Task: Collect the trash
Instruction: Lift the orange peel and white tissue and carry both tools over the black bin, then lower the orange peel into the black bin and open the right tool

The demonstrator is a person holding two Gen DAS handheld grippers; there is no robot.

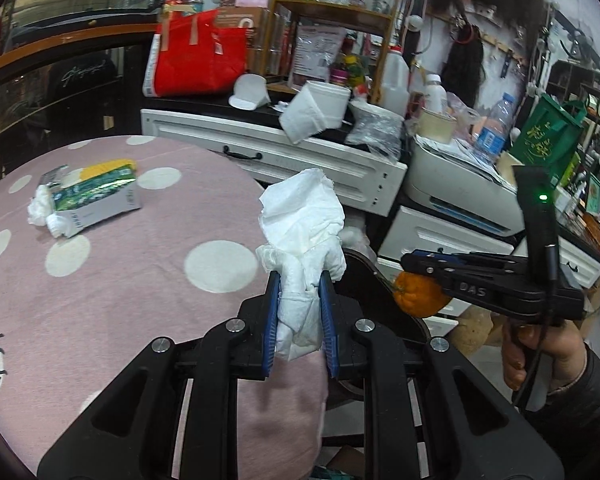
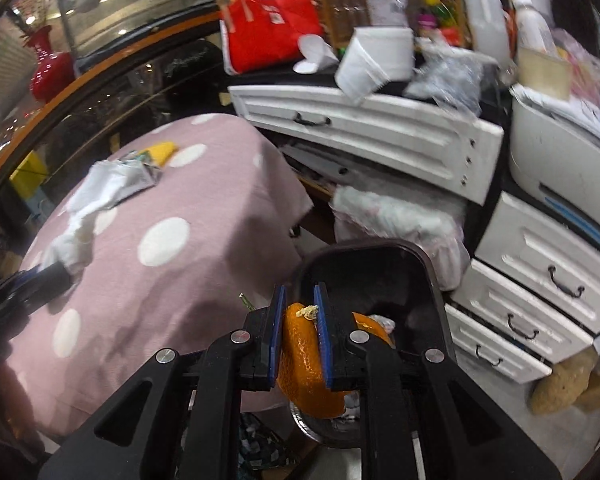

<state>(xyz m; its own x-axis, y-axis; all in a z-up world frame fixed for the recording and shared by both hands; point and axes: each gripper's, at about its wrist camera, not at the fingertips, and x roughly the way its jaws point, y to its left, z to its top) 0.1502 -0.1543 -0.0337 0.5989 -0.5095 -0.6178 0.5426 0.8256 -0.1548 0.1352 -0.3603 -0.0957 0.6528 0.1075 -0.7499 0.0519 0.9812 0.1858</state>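
On the left, the pink dotted tablecloth [image 1: 140,280] carries a torn green-and-yellow carton [image 1: 100,194] with crumpled white scraps [image 1: 40,210] touching its near end. Left gripper [image 1: 300,280]: blue pads drawn close, clamped on a crumpled white tissue [image 1: 304,232]; the wad fills the gap between the pads and billows out above the tips, held over the table's right edge. Just right of it, the dark rim of a trash bin [image 1: 364,264] shows behind the tissue. Right gripper [image 1: 410,262] seen side-on further right, held in the person's hand [image 1: 540,344], with an orange peel [image 1: 420,296] hanging under its tips. From the right wrist view: left gripper [image 2: 56,272] and its tissue [image 2: 72,244] sit over the tablecloth [image 2: 160,280] at far left. Right gripper [image 2: 300,292]: jaws narrowed to a small gap, pads pressed on both sides of the orange peel [image 2: 304,368], stem nub visible at the top. Peel is poised above the open mouth of the dark trash bin [image 2: 432,280], which stands on the floor between the table and white drawers [image 2: 540,280]. More orange material [image 2: 370,326] lies inside the bin; what it is cannot be told.
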